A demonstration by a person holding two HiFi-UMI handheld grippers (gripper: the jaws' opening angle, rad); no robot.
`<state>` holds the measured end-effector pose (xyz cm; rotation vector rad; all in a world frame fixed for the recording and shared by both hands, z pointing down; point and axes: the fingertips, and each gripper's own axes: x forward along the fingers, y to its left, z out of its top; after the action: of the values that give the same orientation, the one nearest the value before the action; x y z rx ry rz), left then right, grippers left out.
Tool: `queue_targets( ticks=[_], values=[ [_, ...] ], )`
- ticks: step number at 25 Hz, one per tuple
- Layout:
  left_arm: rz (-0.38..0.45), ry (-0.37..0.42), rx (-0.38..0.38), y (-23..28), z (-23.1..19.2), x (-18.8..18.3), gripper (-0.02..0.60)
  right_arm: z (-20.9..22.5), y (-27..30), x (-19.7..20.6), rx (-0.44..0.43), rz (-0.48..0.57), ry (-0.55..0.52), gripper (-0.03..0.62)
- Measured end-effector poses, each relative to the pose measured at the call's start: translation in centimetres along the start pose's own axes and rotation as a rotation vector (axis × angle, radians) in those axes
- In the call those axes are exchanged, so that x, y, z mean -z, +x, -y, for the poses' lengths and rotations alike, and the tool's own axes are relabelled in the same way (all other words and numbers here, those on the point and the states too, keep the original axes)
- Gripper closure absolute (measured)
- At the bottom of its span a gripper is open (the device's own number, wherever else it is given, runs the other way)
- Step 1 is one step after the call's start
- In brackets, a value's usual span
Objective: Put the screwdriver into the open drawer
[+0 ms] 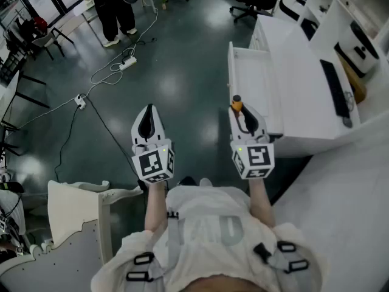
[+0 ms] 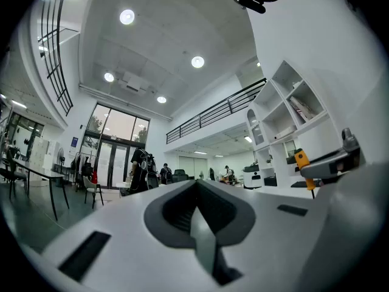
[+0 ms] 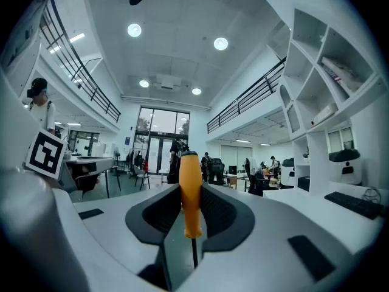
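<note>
The white open drawer (image 1: 258, 78) shows me only its bare bottom; its near end hides behind my right gripper (image 1: 245, 119). Those fingers are clamped on the orange-handled screwdriver (image 3: 189, 187), handle pointing forward beyond them, shaft running back, tip hidden. My left gripper (image 1: 147, 124) has its fingers together, empty.

The screwdriver (image 3: 191, 190) has a smooth orange plastic handle; the dark floor (image 1: 182, 78) looks glossy, the drawer (image 1: 252, 81) matt white.
</note>
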<state>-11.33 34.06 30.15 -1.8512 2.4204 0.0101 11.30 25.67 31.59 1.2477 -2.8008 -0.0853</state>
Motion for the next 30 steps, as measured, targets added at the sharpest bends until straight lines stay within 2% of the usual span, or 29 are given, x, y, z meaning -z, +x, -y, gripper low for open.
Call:
queue_targets(
  ticks=[12,17,22,27,30],
  values=[
    [0.008,0.01,0.012,0.6,1.2,-0.1,0.575,1.8,-0.3,0.8,0.017,0.006,0.092,0.496],
    [0.003,0.017,0.032,0.7,1.5,-0.3,0.575,2.3,-0.6,0.6,0.023,0.035,0.185,0.496],
    [-0.009,-0.002,0.035,1.7,1.1,0.3,0.575,2.2,0.0,1.1,0.025,0.03,0.202,0.496],
    [0.023,-0.013,0.064,5.7,1.3,0.3,0.576,2.6,2.4,1.0,0.014,0.028,0.176,0.496],
    [0.059,-0.031,0.098,9.4,1.8,-0.4,0.575,3.4,4.2,0.6,0.038,0.034,0.146,0.496]
  ],
)
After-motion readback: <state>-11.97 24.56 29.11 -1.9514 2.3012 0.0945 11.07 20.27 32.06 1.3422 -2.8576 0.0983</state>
